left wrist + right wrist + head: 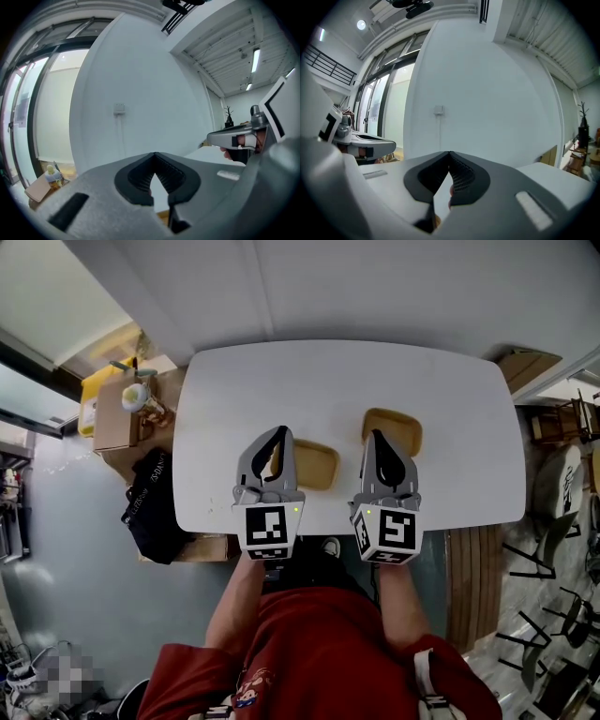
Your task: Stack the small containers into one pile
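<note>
White table (347,381) fills the middle of the head view, set against a pale wall (140,84), with a grey floor around it. Two shallow tan containers lie on it, apart and side by side, not stacked. The left container (319,465) sits near the table's near edge, and the right container (401,427) lies a little farther back.

The left gripper (281,430) hangs over the near part of the table and covers the left end of the left container. Its jaws are clenched tip to tip and nothing is between them; its own view shows the dark pads meeting at a point against the wall. The right gripper (375,434) is level with it and overlaps the near left part of the right container. Its jaws are clenched too, and empty.

Both grippers are clear of the containers. Off the table's left end stand a cardboard box (114,418) and a yellow bin (89,399), with a black bag (150,502) on the floor beside them.
</note>
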`<control>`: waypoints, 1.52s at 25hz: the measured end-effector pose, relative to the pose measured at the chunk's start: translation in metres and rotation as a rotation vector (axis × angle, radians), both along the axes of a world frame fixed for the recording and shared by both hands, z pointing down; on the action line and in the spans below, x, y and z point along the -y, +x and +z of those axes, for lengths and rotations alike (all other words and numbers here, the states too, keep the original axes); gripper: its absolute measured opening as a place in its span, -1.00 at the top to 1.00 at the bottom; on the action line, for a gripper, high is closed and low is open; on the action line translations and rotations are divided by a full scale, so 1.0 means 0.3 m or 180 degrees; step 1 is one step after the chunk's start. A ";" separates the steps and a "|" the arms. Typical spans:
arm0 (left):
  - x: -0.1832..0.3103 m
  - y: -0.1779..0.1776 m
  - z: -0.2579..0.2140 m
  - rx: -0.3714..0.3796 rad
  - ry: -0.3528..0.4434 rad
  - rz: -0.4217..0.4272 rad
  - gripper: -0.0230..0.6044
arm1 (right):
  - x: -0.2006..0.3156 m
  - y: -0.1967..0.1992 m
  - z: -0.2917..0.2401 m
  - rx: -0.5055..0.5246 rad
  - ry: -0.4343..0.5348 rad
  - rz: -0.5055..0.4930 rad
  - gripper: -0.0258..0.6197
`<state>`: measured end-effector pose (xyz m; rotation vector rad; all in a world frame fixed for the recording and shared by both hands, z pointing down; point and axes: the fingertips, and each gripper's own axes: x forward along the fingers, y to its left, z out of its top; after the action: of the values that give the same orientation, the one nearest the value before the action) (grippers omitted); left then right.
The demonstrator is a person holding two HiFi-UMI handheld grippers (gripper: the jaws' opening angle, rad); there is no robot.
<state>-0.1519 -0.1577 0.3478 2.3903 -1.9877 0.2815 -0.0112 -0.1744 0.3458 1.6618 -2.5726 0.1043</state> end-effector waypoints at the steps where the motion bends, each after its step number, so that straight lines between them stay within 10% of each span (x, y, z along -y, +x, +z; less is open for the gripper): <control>1: 0.002 -0.010 0.023 0.0023 -0.0061 -0.0002 0.92 | 0.001 -0.008 0.025 -0.0006 -0.0073 0.0001 0.92; 38: 0.002 -0.174 0.873 0.0108 -0.2019 0.0287 0.47 | -0.068 -0.120 0.840 -0.0400 -0.2238 0.0404 0.48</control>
<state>-0.2040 -0.1582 0.6098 2.0602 -1.4896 0.8162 -0.0472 -0.1538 0.5980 1.4741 -1.9831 0.7790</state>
